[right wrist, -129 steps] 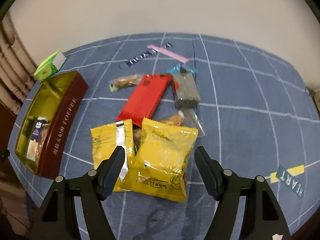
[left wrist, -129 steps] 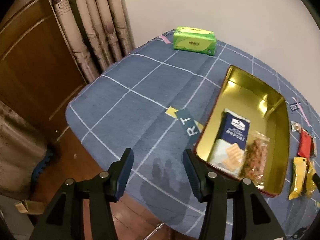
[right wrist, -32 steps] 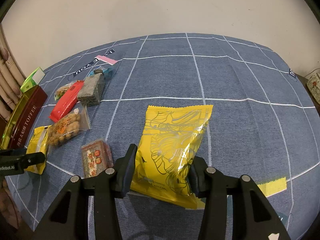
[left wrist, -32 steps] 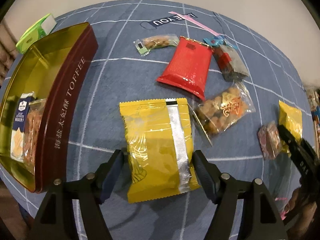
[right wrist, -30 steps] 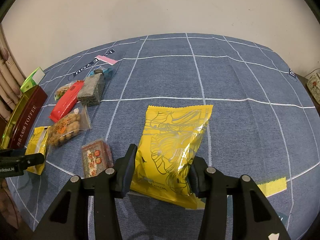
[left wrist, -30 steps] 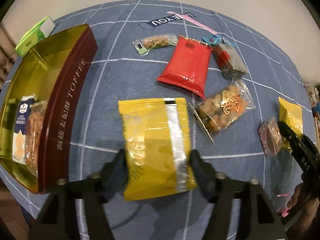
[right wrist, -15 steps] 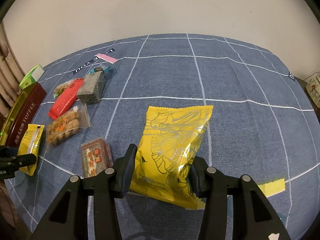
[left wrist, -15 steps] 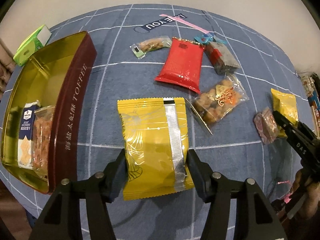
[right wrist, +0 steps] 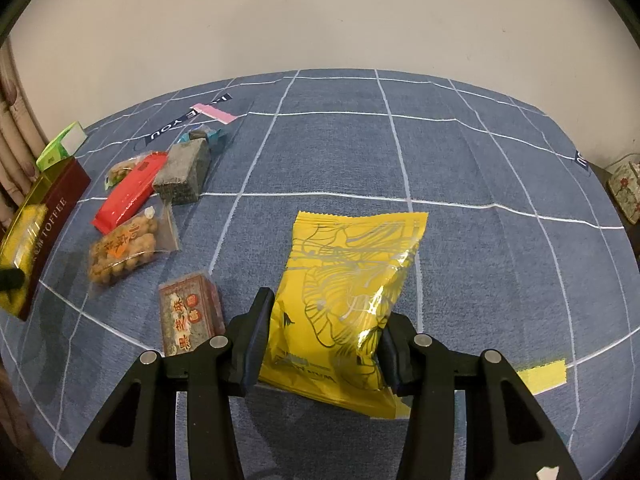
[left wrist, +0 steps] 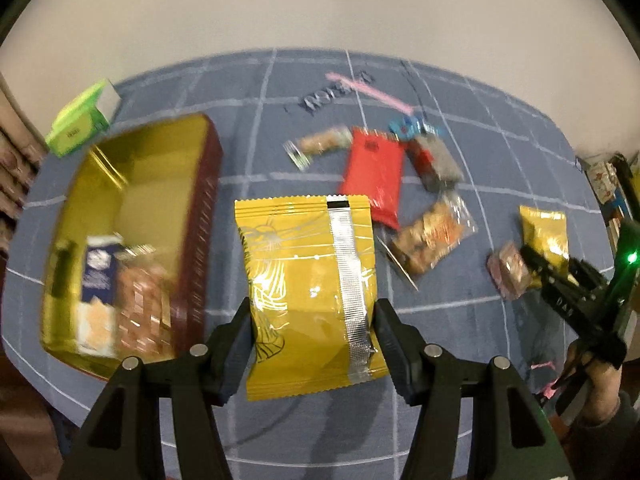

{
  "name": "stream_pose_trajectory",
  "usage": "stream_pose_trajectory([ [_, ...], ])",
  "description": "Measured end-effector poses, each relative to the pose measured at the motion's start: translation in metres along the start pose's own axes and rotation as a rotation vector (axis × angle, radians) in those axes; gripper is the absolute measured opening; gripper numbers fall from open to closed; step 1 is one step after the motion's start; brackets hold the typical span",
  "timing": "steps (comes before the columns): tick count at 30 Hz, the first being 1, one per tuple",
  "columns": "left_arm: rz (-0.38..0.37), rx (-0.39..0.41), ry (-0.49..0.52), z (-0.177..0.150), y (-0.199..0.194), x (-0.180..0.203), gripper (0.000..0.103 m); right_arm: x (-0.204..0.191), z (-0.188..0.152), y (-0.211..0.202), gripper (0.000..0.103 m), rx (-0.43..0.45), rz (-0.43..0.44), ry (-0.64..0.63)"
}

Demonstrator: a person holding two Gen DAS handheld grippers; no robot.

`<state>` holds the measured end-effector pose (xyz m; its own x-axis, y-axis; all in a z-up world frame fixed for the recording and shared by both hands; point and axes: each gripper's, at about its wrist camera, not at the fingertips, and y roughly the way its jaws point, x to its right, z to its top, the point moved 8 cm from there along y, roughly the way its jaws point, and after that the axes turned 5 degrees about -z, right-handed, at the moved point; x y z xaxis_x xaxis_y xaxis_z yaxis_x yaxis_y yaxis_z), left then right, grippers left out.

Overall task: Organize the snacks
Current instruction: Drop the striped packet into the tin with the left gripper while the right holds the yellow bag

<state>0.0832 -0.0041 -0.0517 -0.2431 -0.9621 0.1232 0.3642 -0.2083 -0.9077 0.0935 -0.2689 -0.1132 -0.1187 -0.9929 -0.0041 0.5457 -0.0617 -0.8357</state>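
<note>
My left gripper [left wrist: 312, 320] is shut on a yellow snack bag [left wrist: 308, 276] with a silver seam and holds it raised above the blue cloth, just right of the gold tin [left wrist: 132, 176]. The tin holds a blue cracker pack [left wrist: 96, 280] and a clear snack pack [left wrist: 140, 300]. My right gripper [right wrist: 326, 332] is shut on a second yellow snack bag [right wrist: 348, 280] that rests on the cloth. The right gripper also shows in the left wrist view [left wrist: 536, 264] at the right.
On the blue checked tablecloth [right wrist: 440, 160] lie a red pack [right wrist: 128, 192], a grey block pack [right wrist: 184, 176], a clear bag of round snacks [right wrist: 124, 248], a small brown pack [right wrist: 190, 316] and a nut pack [left wrist: 320, 144]. A green tissue box [left wrist: 80, 120] stands behind the tin.
My left gripper has closed on the yellow seam bag, lifted it off the cloth and swung toward the tin. The right gripper stays shut on its bag, barely moved.
</note>
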Motion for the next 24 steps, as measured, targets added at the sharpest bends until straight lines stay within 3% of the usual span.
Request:
stream_pose_trajectory([
  [8, 0.1, 0.059, -0.032, 0.027, -0.033, -0.07, 0.06, 0.0, 0.0, 0.0, 0.045, -0.005, -0.007, -0.001],
  [16, 0.212, 0.0, -0.086, 0.013, -0.032, -0.156, 0.06, -0.002, 0.001, 0.002, 0.045, -0.015, -0.022, -0.002],
  [24, 0.277, -0.084, -0.046, -0.007, -0.012, -0.195, 0.06, -0.002, 0.002, 0.003, 0.045, -0.025, -0.048, -0.006],
])
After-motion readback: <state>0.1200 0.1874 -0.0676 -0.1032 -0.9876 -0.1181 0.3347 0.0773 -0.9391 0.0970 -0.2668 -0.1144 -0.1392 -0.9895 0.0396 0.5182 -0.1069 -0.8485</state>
